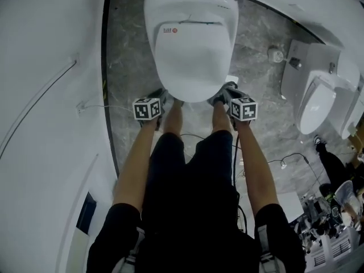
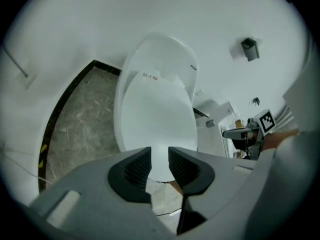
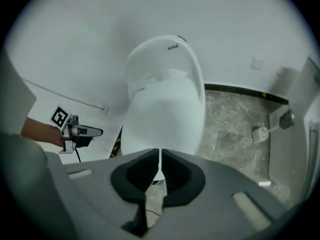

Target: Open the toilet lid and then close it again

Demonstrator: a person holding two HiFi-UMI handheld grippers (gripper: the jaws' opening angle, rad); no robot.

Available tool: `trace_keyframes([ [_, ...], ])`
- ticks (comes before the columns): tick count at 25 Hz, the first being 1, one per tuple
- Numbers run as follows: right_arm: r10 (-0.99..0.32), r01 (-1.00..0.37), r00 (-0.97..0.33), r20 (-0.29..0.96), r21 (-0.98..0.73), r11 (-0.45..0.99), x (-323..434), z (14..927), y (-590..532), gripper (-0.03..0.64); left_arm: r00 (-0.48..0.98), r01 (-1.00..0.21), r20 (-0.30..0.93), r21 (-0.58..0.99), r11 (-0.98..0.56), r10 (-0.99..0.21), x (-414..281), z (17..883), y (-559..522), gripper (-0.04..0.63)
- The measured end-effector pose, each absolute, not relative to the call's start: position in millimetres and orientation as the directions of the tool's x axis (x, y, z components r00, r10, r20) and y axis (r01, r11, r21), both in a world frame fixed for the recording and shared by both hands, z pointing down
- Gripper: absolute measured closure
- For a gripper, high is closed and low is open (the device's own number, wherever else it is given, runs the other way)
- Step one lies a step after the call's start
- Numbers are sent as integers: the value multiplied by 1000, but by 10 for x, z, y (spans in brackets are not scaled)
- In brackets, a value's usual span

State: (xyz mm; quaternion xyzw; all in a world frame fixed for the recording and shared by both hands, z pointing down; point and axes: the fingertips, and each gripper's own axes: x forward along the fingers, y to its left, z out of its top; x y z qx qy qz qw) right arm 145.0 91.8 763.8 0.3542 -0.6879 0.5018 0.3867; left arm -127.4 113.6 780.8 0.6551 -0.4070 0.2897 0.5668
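Note:
The white toilet (image 1: 190,16) stands against the wall with its lid (image 1: 190,56) lying down over the bowl. My left gripper (image 1: 161,98) hovers just at the lid's front left edge. Its jaws stand apart with nothing between them, and the lid (image 2: 157,119) shows through the gap of the left gripper (image 2: 160,159). My right gripper (image 1: 223,92) hangs at the front right edge. In its own view the right gripper (image 3: 160,160) has its pads almost together, leaving only a thin white sliver, and grips nothing. The lid (image 3: 162,114) lies beyond it.
The person's bare legs (image 1: 170,124) stand right before the bowl. A second white fixture (image 1: 318,104) stands at the right, with a small round object (image 1: 276,54) on the marble floor. Cables (image 1: 284,164) trail across the floor. A white wall (image 1: 45,95) bounds the left.

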Motion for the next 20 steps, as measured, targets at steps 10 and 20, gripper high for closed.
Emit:
trace_keyframes([
  [10, -204, -759, -519, 830, -339, 555, 1089, 6131, 824, 614, 622, -776, 737, 535, -334, -266, -1014, 6367, 1099, 584],
  [20, -337, -670, -683, 648, -372, 642, 717, 4948, 907, 612, 743, -620, 601, 453, -641, -295, -663, 4938, 981, 584],
])
